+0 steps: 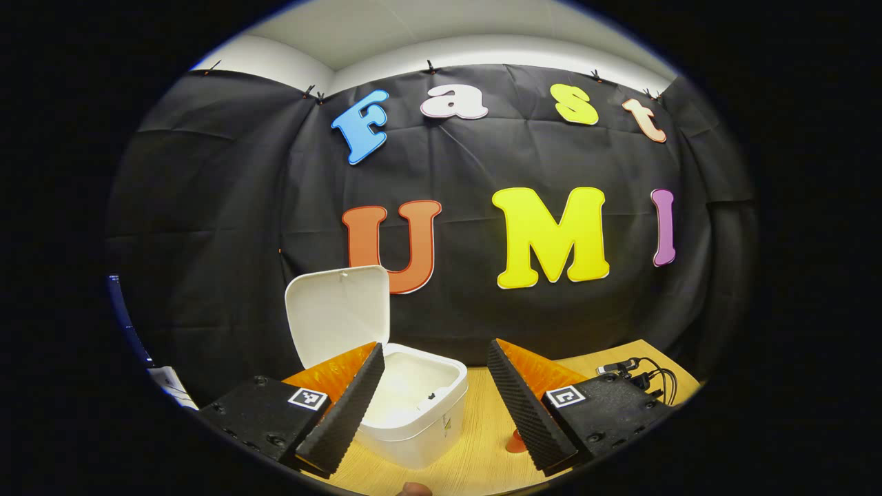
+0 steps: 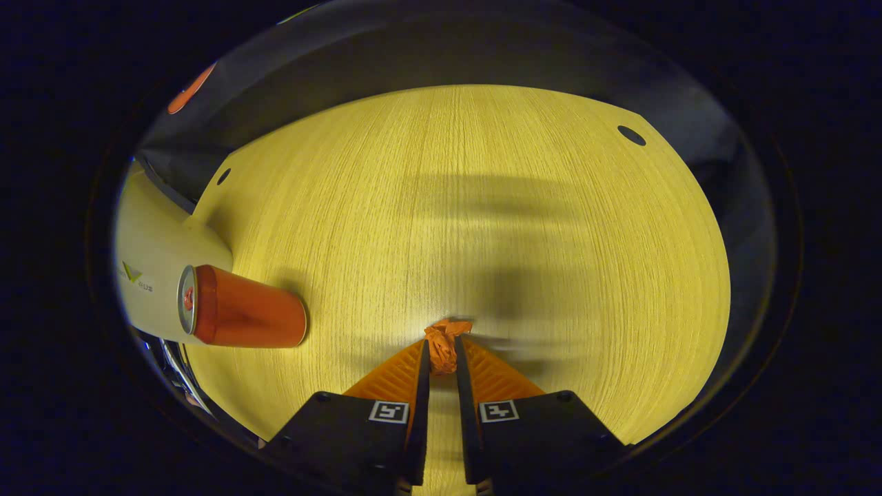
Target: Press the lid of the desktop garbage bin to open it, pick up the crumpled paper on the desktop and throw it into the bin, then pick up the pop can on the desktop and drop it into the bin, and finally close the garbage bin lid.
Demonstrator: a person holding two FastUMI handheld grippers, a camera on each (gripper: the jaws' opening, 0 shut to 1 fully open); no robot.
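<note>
A pale wooden desktop (image 2: 482, 207) fills the scene. On it stands a white plastic desktop garbage bin (image 1: 413, 413) with its hinged lid (image 1: 337, 313) tipped up and back, the mouth open. An orange pop can (image 2: 241, 315) lies on its side just beside the bin's wall. The right gripper (image 2: 442, 358) has its fingers pressed nearly together, pinching a small crumpled orange paper (image 2: 442, 344) at their tips, low over the wood. The step in hand looks like carrying this paper to the bin: hold the pinch firm, lift clear of the can, and let go only once above the open mouth. The left gripper (image 1: 434, 393) is spread wide, holding nothing, pointed toward the bin.
</note>
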